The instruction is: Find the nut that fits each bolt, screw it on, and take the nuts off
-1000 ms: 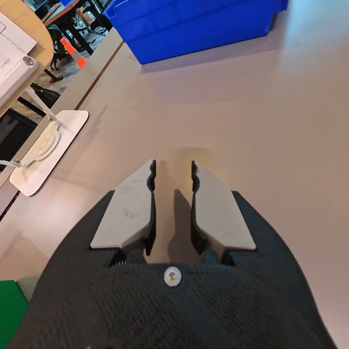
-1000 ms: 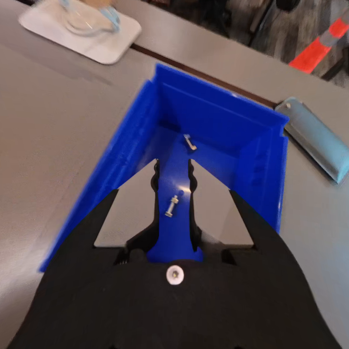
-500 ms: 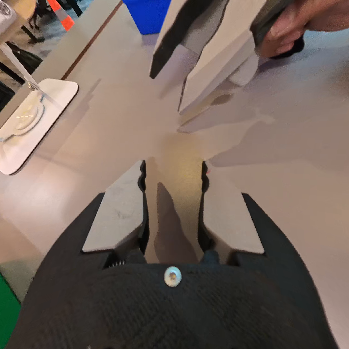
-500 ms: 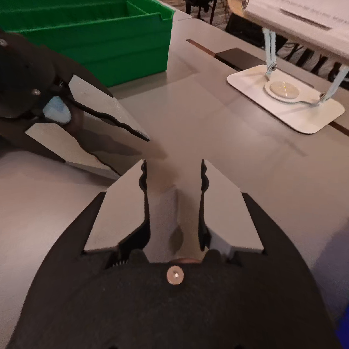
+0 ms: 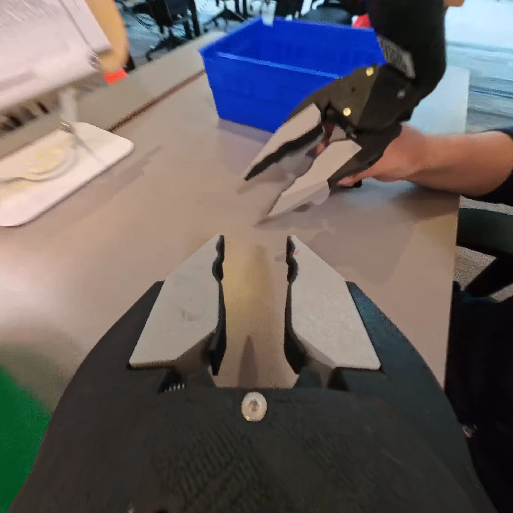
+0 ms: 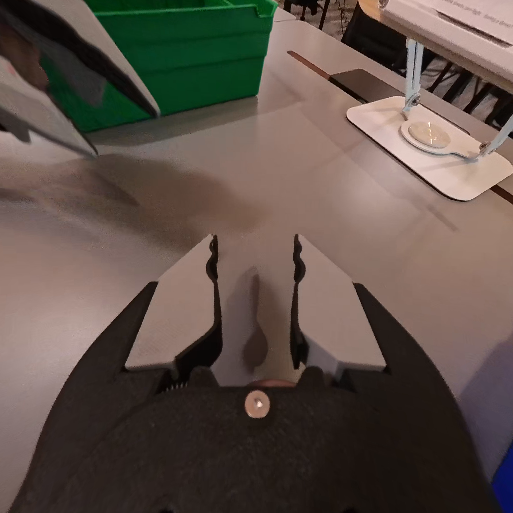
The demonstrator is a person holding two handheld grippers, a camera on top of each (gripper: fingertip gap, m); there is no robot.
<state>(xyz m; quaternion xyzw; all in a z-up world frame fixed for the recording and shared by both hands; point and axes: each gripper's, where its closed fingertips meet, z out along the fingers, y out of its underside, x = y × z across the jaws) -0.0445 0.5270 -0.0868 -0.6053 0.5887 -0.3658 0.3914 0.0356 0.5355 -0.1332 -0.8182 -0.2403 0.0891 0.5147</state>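
Bolts, nuts: none visible in either view. Two grippers over bare grey surface (image 6: 319,194), tips facing each other. Left gripper (image 5: 254,244) jaws apart, nothing between. Right gripper (image 6: 255,241) jaws apart, empty; also seen from left wrist view (image 5: 261,194), held by hand (image 5: 394,163). One blue bin (image 5: 277,83) beyond right gripper, contents hidden. One green bin (image 6: 194,55) beyond left gripper. One white stand base (image 6: 433,155) at surface edge, carrying printed sheet; text blurred.
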